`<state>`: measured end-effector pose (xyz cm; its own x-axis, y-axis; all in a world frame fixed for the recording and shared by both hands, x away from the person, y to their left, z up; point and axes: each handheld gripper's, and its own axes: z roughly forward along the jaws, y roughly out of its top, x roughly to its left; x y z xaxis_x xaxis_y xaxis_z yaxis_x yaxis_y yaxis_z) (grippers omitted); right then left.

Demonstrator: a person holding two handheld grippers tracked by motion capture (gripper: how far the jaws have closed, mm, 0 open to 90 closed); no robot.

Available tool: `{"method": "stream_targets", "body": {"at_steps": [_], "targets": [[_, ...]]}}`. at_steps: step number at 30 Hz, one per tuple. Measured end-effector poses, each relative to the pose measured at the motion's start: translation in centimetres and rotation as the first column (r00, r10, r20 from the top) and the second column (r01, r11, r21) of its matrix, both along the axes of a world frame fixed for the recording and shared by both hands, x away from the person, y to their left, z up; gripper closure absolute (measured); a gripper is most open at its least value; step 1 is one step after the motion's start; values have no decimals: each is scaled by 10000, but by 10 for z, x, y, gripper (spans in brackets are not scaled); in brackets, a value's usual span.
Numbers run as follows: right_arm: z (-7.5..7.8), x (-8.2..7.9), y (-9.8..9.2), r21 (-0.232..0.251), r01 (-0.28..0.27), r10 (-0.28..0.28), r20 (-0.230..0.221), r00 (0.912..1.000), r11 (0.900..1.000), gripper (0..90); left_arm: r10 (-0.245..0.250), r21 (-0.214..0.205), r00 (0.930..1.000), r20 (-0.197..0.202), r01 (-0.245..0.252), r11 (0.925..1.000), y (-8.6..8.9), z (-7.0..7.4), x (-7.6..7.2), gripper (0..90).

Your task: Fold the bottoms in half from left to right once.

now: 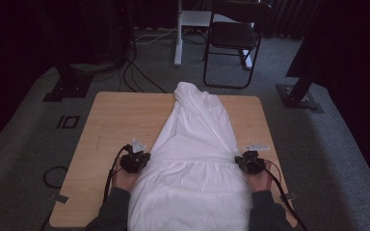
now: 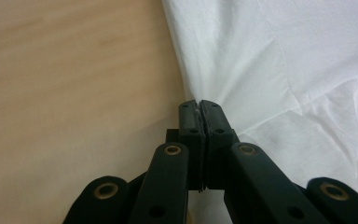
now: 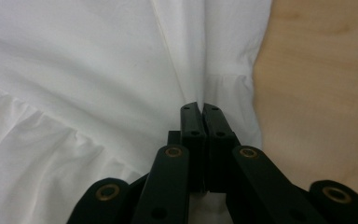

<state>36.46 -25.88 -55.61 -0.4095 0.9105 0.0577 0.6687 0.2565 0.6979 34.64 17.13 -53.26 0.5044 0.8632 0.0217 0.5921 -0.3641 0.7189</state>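
A white garment, probably a gathered dress or skirt though the dim high view leaves that unsure, lies lengthwise down the middle of a light wooden table. Its narrow end bunches toward the far edge, and its wide end spreads toward the person and hangs over the near edge.

The left gripper sits at the garment's left side edge, the right gripper at its right side edge, roughly level with each other. In the left gripper view, the black jaws are pressed together with a thin fold of white cloth pinched at their tips, bare wood beside them. In the right gripper view, the jaws are likewise clamped tight on a pleat of the cloth, next to a gathered seam.

The work in hand looks like spreading or repositioning the garment by its two sides. To do it well, I would keep both pinches firm, move the two hands evenly so the fabric stays taut and square between them, and lift just enough that it does not drag and wrinkle on the wood.
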Motion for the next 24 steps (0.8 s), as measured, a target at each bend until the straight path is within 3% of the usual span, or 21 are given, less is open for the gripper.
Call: {"method": "stream_targets", "body": {"at_steps": [1, 2, 3, 4, 5, 7, 9, 10, 11, 12, 13, 14, 15, 16, 17, 18, 19, 21, 22, 23, 24], "targets": [[0, -14, 0, 74, -105, 105, -54, 9999, 9999, 885, -78, 129, 9999, -80, 79, 9999, 1, -2, -12, 893], [0, -14, 0, 74, -105, 105, -54, 9999, 9999, 885, -78, 129, 9999, -80, 79, 9999, 1, -2, -12, 893], [-1, -29, 0, 206, -215, 219, -163, 9996, 9996, 885, -120, 188, 9997, -207, 124, 9997, 2, -4, -24, 892], [-1, -29, 0, 206, -215, 219, -163, 9996, 9996, 885, -120, 188, 9997, -207, 124, 9997, 2, -4, -24, 892], [0, -39, 0, 188, -420, 425, -273, 9987, 9989, 885, -235, 266, 9993, -305, 243, 9994, 4, -7, -33, 890], [2, -45, 0, 109, -657, 662, -523, 9964, 9978, 874, -322, 195, 9995, -70, 324, 9993, 6, -5, -38, 864], [5, -45, 1, 102, -976, 980, -493, 9940, 9952, 749, -130, 25, 9995, 299, 129, 9999, 10, 1, -36, 744], [5, -45, 1, 102, -976, 980, -493, 9940, 9952, 749, -130, 25, 9995, 299, 129, 9999, 10, 1, -36, 697], [12, -40, 1, 204, -891, 895, -167, 9958, 9958, 619, 253, -576, 9990, 366, -232, 9981, 19, 5, -28, 669], [12, -40, 1, 204, -891, 895, -167, 9958, 9958, 619, 253, -576, 9990, 366, -232, 9981, 19, 5, -28, 650], [20, -31, 2, 482, -930, 921, 197, 9956, 9945, 571, 506, -704, 9975, 489, -470, 9964, 24, 9, -18, 633], [20, -31, 2, 482, -930, 921, 197, 9956, 9945, 571, 506, -704, 9975, 489, -470, 9964, 24, 9, -18, 622], [28, -18, 7, 347, -959, 939, 559, 9940, 9948, 537, 601, -1046, 9967, 545, -541, 9930, 27, 10, -8, 612], [31, -10, 10, 373, -1017, 989, 698, 9926, 9941, 537, 601, -1046, 9967, 545, -541, 9930, 27, 10, -8, 602], [34, -1, 13, 427, -1094, 1060, 761, 9915, 9931, 540, 620, -1112, 9963, 589, -552, 9923, 24, 13, 1, 593], [34, -1, 13, 427, -1094, 1060, 761, 9915, 9931, 540, 620, -1112, 9963, 589, -552, 9923, 24, 13, 1, 592], [36, 22, 21, 512, -1217, 1171, 842, 9895, 9912, 552, 443, -1083, 9966, 688, -367, 9934, 18, 16, 10, 586], [35, 40, 28, 559, -1210, 1166, 767, 9902, 9911, 553, 228, -1000, 9965, 799, -147, 9949, 11, 19, 18, 577], [35, 40, 28, 559, -1210, 1166, 767, 9902, 9911, 553, 228, -1000, 9965, 799, -147, 9949, 11, 19, 18, 561], [34, 50, 31, 581, -1189, 1147, 706, 9909, 9912, 549, 79, -910, 9974, 720, -14, 9959, 5, 20, 25, 561], [31, 69, 39, 599, -1087, 1059, 482, 9932, 9923, 518, 24, -822, 9973, 738, 37, 9966, 2, 21, 28, 539]]}}
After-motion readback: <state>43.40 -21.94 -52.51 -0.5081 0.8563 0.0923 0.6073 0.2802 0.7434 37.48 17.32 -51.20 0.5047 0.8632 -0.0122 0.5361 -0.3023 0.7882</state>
